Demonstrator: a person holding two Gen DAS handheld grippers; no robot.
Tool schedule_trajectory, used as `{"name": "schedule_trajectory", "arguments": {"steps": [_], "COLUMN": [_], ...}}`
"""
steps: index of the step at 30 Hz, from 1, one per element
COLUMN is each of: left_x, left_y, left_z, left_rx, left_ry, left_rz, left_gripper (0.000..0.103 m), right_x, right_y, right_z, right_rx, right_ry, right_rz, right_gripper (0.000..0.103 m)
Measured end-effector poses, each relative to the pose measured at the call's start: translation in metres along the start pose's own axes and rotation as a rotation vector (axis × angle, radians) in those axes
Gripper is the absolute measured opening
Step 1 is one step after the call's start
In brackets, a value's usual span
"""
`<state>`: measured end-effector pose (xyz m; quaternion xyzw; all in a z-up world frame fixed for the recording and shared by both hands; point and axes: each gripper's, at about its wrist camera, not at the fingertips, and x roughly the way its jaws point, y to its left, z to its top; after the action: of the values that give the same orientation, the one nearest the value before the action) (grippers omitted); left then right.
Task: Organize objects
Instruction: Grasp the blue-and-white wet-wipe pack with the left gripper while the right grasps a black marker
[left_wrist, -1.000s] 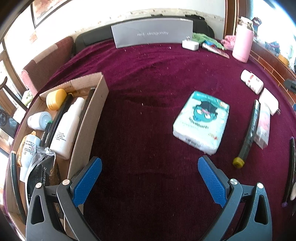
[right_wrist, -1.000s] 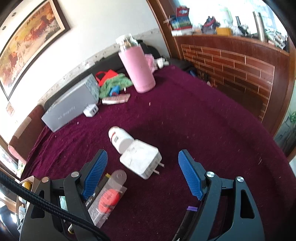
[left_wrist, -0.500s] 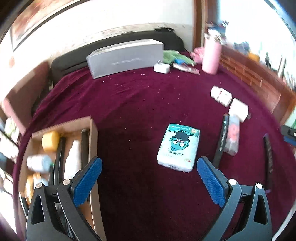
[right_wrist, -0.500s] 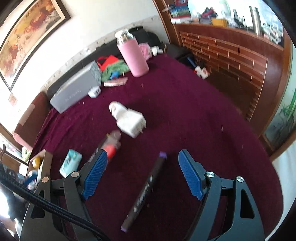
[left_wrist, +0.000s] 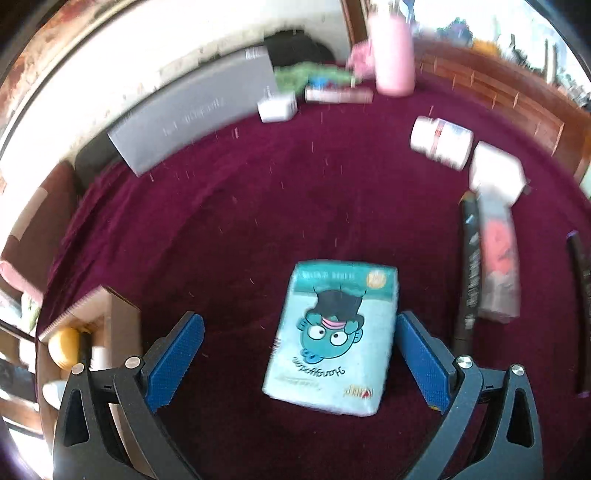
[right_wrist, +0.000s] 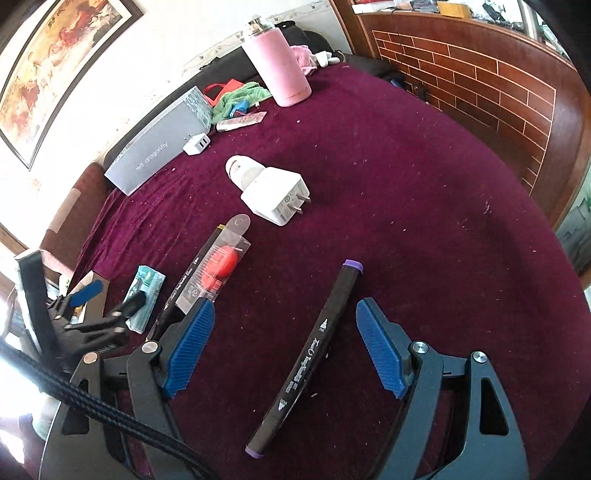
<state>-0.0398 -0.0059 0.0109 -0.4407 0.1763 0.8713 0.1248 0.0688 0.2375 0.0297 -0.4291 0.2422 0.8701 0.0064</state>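
At the far left, the cardboard box (left_wrist: 122, 325) with a yellow-capped item inside has slid from the middle of the left view a second ago to its edge, while the tissue pack (left_wrist: 334, 341) has come from off to the right to lie between the fingers of the left tool (left_wrist: 300, 360). That tool's jaws stand wide apart and empty, the pack just beside the right finger and not gripped. The likely meaning: the left side has lined up on the pack as the next thing to go into the box. The pack lies flat on the purple-red cloth of the counter (right_wrist: 406, 184), its long axis running away from the camera with a slight lean, its printed face upside down in the left view.

Further right lie a black pen (left_wrist: 468, 273) and a clear packet with a red item (left_wrist: 498, 258), side by side, then the white charger (right_wrist: 275, 201) touching a white bottle (right_wrist: 240, 170).

The right tool (right_wrist: 284, 350) has pulled back from the charger and now straddles a purple-capped marker (right_wrist: 312, 354), jaws apart, nothing held. The marker's long axis runs diagonally, far cap up and right, near cap toward the camera.
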Motion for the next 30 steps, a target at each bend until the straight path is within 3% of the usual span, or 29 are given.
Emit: {"name": "schedule_trajectory", "arguments": {"steps": [1,3,4,5,9,12,14,16,17,19,23,30], "left_x": [0.002,0.002,-0.001,-0.005,-0.025,-0.044,-0.058,-0.072,-0.08,-0.09,-0.112,-0.14], "left_y": [0.002,0.01,0.012,0.013,0.017,0.026,0.029,0.033,0.036,0.041,0.054,0.089], "left_z": [-0.001,-0.004,-0.004,-0.006,-0.018,-0.029,-0.035,-0.039,-0.042,-0.047,-0.059,-0.091], "left_rx": [-0.02,-0.096,-0.111,-0.1,-0.136,-0.18,-0.199,-0.208,-0.22,-0.243,-0.276,-0.367], "left_ry": [0.012,0.048,0.045,0.05,0.024,-0.004,-0.03,-0.064,-0.081,-0.097,-0.142,-0.186], "left_rz": [-0.017,-0.134,-0.15,-0.119,-0.146,-0.182,-0.194,-0.198,-0.206,-0.226,-0.231,-0.222], "left_gripper": [0.096,0.069,0.044,0.04,0.04,0.04,0.04,0.04,0.04,0.04,0.04,0.04], "right_x": [0.001,0.006,0.008,0.01,0.018,0.027,0.033,0.038,0.038,0.036,0.028,-0.005], "right_y": [-0.001,-0.001,-0.001,-0.001,0.006,0.021,0.033,0.046,0.05,0.055,0.045,0.038], "right_z": [0.0,0.001,0.001,0.001,0.0,-0.003,-0.006,-0.012,-0.016,-0.018,-0.017,-0.025], "right_rx": [0.001,-0.002,-0.004,-0.007,-0.037,-0.106,-0.17,-0.249,-0.274,-0.3,-0.236,-0.099], "right_ry": [0.004,0.018,0.024,0.029,0.049,0.04,0.037,0.013,-0.005,-0.009,0.014,0.034], "right_rz": [-0.003,-0.016,-0.025,-0.037,-0.106,-0.205,-0.282,-0.354,-0.346,-0.332,-0.237,0.059], "right_gripper": [0.079,0.079,0.079,0.079,0.079,0.079,0.072,0.049,0.041,0.014,0.013,0.013]}}
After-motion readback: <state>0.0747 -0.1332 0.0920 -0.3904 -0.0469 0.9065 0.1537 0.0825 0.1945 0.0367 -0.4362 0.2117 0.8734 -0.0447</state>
